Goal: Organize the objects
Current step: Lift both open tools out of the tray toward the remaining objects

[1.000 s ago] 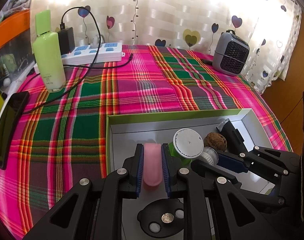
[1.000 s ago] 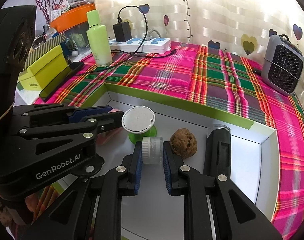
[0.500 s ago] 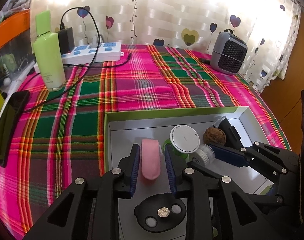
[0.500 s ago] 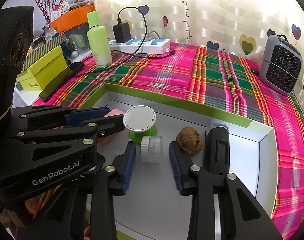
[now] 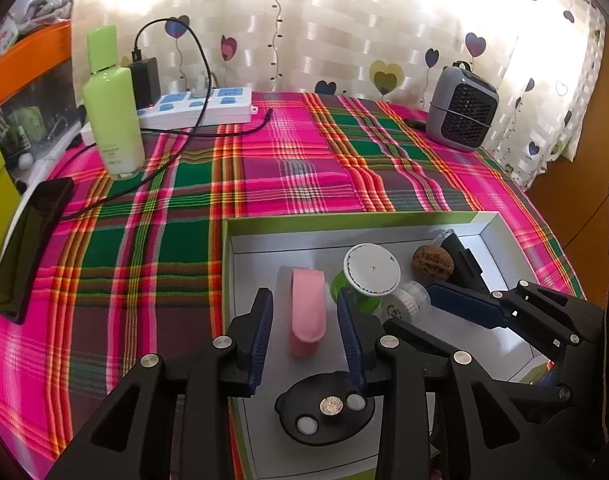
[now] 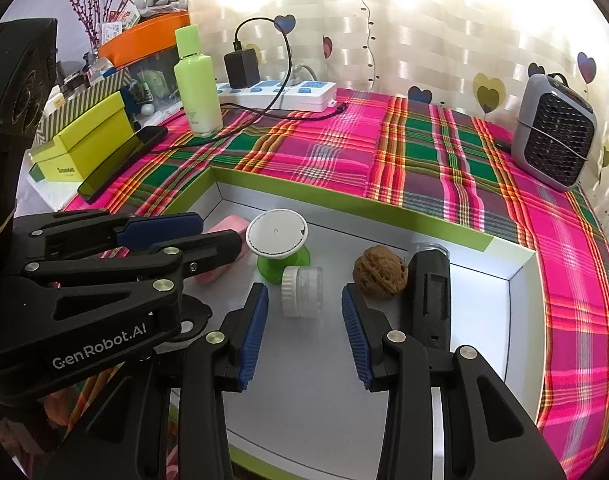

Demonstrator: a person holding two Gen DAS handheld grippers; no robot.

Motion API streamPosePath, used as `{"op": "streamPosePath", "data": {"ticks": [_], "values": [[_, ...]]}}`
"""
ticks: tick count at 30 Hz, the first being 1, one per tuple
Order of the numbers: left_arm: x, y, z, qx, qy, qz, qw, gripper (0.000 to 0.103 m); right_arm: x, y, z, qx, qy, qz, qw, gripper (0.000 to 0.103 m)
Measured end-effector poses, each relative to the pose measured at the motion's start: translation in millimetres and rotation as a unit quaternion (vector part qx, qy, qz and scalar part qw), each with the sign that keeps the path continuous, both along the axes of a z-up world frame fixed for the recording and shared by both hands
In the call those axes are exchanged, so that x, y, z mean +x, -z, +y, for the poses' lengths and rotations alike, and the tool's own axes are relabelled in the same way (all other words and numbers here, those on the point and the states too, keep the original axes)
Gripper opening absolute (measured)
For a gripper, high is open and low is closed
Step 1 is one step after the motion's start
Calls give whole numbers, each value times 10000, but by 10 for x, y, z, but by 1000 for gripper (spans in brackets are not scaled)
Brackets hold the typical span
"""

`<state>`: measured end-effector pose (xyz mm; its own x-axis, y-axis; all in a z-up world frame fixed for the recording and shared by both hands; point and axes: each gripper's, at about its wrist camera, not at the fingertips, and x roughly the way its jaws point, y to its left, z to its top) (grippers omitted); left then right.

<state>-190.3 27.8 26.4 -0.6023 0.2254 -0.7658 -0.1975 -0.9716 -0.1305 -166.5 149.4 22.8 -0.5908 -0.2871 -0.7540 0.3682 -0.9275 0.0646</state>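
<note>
Claws both released, poised over a shallow green-rimmed box (image 5: 344, 216) on the plaid-covered counter (image 5: 288, 168). Left claw (image 5: 304, 332) spread wide around a pink oblong piece (image 5: 307, 312), lying flat on the box floor, clear of both pads, with a gap on either side. Right claw (image 6: 304, 320) likewise agape, flanking a small white jar (image 6: 302, 291) on its side, untouched by either pad. Just behind the jar, a green stand with a round white top (image 6: 276, 236); to its right a walnut (image 6: 380, 273), then a black rectangular device (image 6: 430, 296) close along the box's right wall. Nearer the left camera, a black round disc with small buttons (image 5: 324, 408) on the box floor. Bare grey floor toward the box's near right corner; far wall and left wall close to the pink piece and the stand. Beyond the box, open cloth up to a green bottle (image 5: 112, 108), a white power strip (image 5: 200, 108) with a black charger and cable, and a grey fan heater (image 5: 460, 114) by the curtain. Dark phone (image 5: 28, 240) off the left edge of the cloth.
</note>
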Motion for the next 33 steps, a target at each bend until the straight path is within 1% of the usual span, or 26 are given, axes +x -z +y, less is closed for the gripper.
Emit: {"op": "streamPosePath", "data": {"ticks": [10, 14, 17, 20, 26, 29, 33], "values": [[128, -68, -25, -17, -78, 108, 9999, 34, 109, -69, 42, -56, 51, 109, 9999, 40], [229, -108, -56, 36, -130, 136, 9998, 34, 190, -113, 64, -100, 84, 164, 9998, 40], [302, -136, -69, -30, -197, 189, 9996, 35, 257, -138, 79, -132, 103, 194, 9997, 40], [367, -158, -85, 7, -204, 205, 9996, 35, 321, -166, 97, -153, 143, 242, 9995, 40], [529, -221, -82, -53, -266, 339, 9991, 35, 440, -238, 124, -175, 168, 352, 9991, 40], [600, -235, -75, -34, -255, 346, 9991, 35, 499, -252, 129, -124, 189, 407, 9989, 40], [702, -242, -66, -17, -262, 329, 9991, 35, 589, -274, 170, -226, 210, 416, 9987, 40]]}}
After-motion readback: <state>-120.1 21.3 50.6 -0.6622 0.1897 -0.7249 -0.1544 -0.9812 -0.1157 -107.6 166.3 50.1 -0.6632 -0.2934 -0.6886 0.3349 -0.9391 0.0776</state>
